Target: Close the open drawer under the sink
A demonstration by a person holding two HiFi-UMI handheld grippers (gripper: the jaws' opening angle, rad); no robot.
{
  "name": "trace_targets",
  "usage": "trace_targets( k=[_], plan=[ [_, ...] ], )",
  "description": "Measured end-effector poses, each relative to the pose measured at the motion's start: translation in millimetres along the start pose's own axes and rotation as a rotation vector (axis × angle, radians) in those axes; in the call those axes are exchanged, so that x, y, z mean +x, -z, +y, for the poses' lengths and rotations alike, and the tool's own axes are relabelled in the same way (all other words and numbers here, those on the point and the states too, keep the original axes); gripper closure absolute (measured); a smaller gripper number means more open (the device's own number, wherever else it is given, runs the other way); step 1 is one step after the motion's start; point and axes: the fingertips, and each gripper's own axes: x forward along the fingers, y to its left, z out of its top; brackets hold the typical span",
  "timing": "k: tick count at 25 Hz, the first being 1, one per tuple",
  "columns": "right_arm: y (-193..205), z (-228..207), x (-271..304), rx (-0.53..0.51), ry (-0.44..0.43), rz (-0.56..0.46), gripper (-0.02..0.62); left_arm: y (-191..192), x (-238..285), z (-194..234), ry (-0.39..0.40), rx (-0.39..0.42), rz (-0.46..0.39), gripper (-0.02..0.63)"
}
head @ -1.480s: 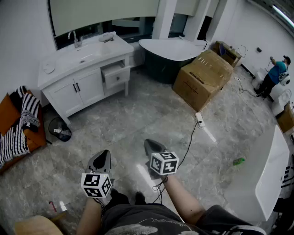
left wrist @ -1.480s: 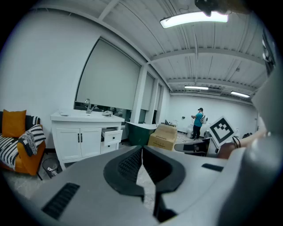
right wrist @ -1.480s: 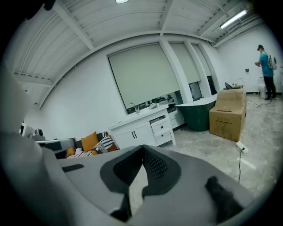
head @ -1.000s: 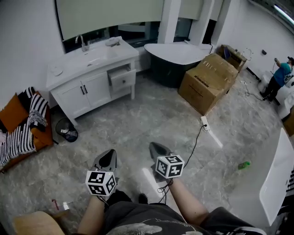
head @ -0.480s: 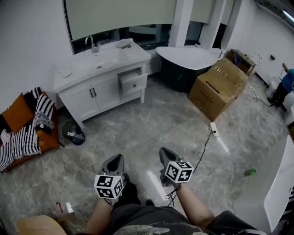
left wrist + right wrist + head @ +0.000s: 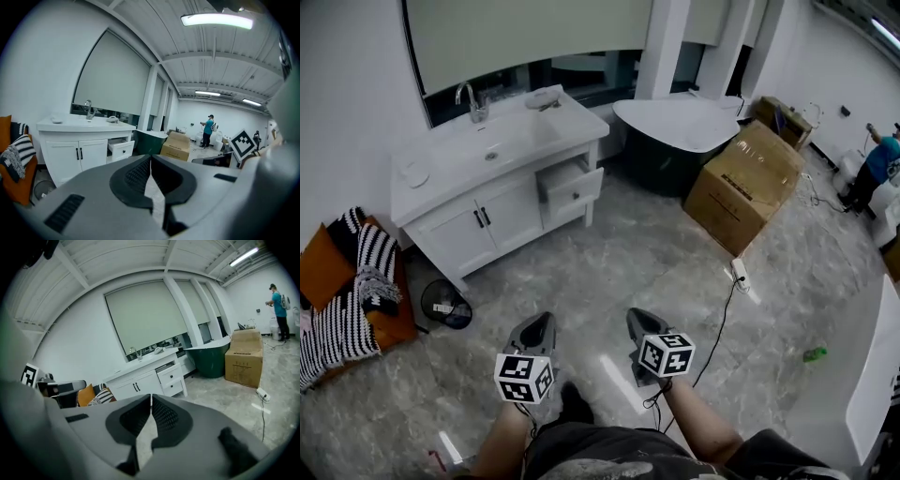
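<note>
Left tool [image 6: 538,324] and right tool [image 6: 636,317] are both clenched on nothing, side by side low over the grey marbled floor [image 6: 619,248]. Well ahead of them, the white open drawer [image 6: 574,190] juts from the right end of the white sink cabinet [image 6: 459,234].

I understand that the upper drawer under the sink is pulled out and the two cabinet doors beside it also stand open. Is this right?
Not fully. The two cabinet doors are shut, not open, as the head view shows. The upper drawer under the sink is indeed pulled out.
</note>
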Motion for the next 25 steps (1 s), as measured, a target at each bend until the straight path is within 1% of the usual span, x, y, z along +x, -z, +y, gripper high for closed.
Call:
trace_targets(
  k=[3,5,9,12,19,23,25],
  plan=[
    [-12.9,11.0,33.2,-0.017,0.017,0.008,0.571,-8.6,14.3,34.1,0.009,-0.031,0.004,0.589],
    [-20.2,16.9,52.0,-0.019,0.022,0.012,0.571,-12.1,21.2,53.8,0.009,-0.034,0.010,0.589],
    [-31.5,26.7,80.0,0.033,0.033,-0.003,0.571,-22.6,32.6,88.0,0.016,-0.036,0.021,0.589],
    [-31.5,30.1,97.3,0.045,0.039,0.010,0.571,-23.8,37.9,107.7,0.014,-0.035,0.027,0.589],
    [-42.0,27.2,124.3,0.040,0.043,0.029,0.571,-24.7,57.1,132.2,0.000,-0.074,0.039,0.589],
    [-49.1,19.4,149.9,0.018,0.018,0.055,0.571,-24.4,78.3,135.8,0.005,-0.054,0.062,0.589],
    [-55.1,10.6,164.5,0.013,0.015,0.061,0.571,-26.5,91.1,139.6,-0.006,-0.055,0.066,0.589]
  ],
)
